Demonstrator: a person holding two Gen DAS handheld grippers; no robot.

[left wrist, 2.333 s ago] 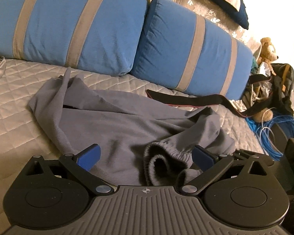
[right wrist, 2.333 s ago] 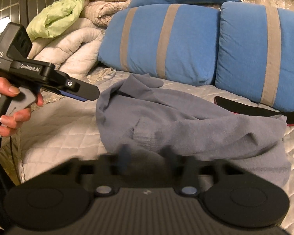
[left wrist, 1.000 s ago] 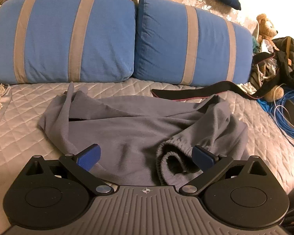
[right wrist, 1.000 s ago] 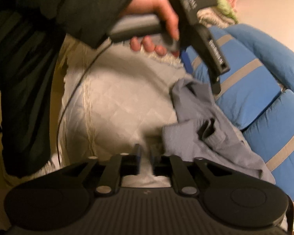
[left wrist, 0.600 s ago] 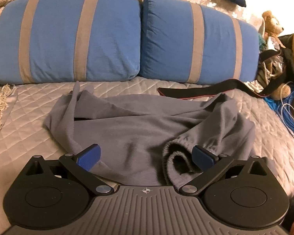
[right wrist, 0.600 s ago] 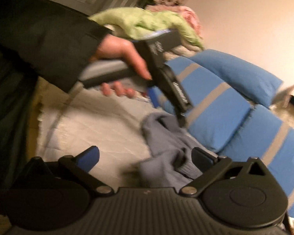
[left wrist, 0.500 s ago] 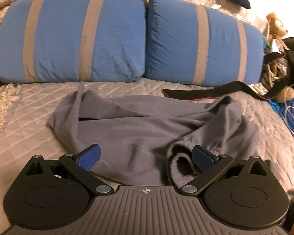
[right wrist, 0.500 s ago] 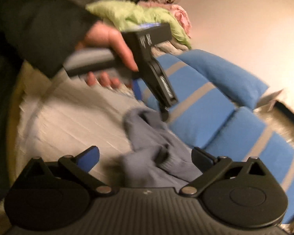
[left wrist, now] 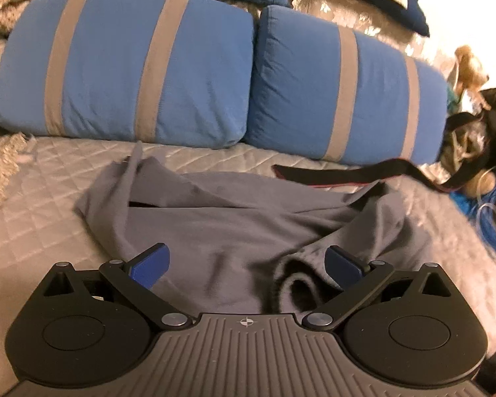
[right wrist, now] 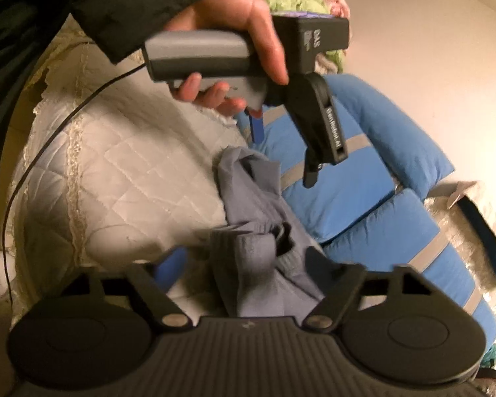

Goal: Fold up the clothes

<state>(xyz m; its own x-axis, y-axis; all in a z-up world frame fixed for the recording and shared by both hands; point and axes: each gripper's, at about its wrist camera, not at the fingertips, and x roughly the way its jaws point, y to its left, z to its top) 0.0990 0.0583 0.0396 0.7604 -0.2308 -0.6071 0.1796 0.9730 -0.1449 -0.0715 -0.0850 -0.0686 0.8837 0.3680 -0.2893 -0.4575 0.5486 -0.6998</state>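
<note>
Right gripper (right wrist: 244, 264) blurred, spread around grey garment (right wrist: 258, 264), cuff partly hidden.

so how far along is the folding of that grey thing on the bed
Nothing looks folded yet: the grey garment lies crumpled on the quilted bed cover in front of the blue striped cushions. In hand: both grippers are open over it, the left gripper above its near edge by the ribbed cuff, the right gripper with bunched fabric between its jaws, not clamped. Left: grasping, spreading it flat, and every fold.
</note>
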